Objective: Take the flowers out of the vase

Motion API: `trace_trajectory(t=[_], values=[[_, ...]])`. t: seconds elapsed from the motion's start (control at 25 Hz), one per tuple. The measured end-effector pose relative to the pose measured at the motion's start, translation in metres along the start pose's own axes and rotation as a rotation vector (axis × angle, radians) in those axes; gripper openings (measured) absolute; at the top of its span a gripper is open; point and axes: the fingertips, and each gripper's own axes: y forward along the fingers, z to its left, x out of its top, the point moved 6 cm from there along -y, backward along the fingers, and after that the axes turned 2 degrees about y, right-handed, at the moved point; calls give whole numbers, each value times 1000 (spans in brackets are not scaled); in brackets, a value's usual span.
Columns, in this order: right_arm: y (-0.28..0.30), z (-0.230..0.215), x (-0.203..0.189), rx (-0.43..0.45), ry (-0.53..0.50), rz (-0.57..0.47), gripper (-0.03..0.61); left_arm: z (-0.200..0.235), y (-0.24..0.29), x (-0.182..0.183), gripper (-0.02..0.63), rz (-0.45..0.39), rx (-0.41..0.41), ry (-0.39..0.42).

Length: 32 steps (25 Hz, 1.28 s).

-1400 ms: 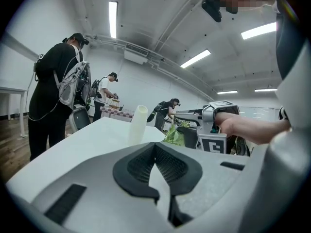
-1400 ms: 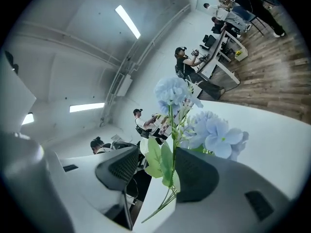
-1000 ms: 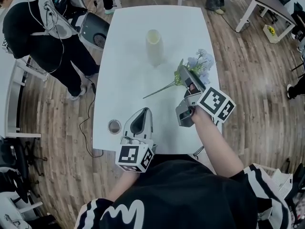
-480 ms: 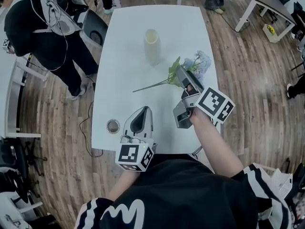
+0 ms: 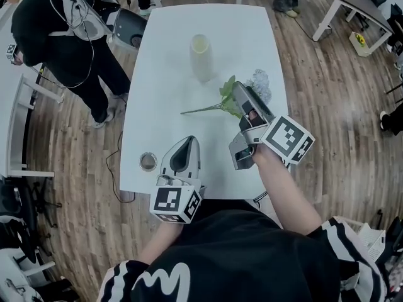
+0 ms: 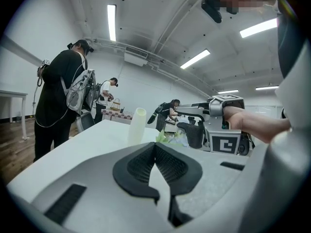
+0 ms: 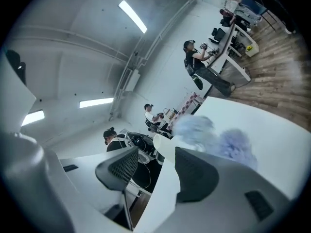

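**Flowers lie beside the vase, right claw open above them**

At the far left a bystander (image 5: 60,36) in black stands off the corner of the table (image 5: 157,87) and has no part in the job. A small round thing (image 5: 148,162) sits near the table's left front edge. It is too small for me to say what it is.

The left gripper (image 5: 191,143) hangs low over the near edge, with its claw pressed together on nothing. I'd say it is parked there simply to be out of the way, as the vase needs no steadying.

The vase (image 5: 201,56) stands upright up the middle of the table, well apart from both grippers. No stems show in its mouth. To its right and nearer me are the flowers (image 5: 228,98). A thin stem runs left across the white top, with green leaves in the middle and pale blue heads on the right. They look laid down clear of the vase, so I judge the job is all but done.

The right gripper (image 5: 240,88) is above the leaves with its claw spread wide. Its own view shows only table and vase in the gap and no stem.

Its body hides where the leaves meet the heads. I cannot tell whether a jaw touches the bunch, or whether the bunch rests fully on the table. The heads are a blur from the right gripper view, and the stems cannot be counted.
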Motion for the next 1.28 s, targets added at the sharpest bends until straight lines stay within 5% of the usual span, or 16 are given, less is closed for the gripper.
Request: trace_trajectory(t=[0.32,0.68,0.8,1.28], values=[[-4,5,-2,72,-38,5,227,-5,-4,4,5,-6,2,8],[-23,24,-14,99,-425,-19,224,-4,3,18,5,-46,-22,31],[-29,33,-19,104,-522,-39,83,-4,3,19,5,-56,-29,30],[-63,78,-53,128,-849,-46,37,-8,-36,21,5,-80,-43,35]])
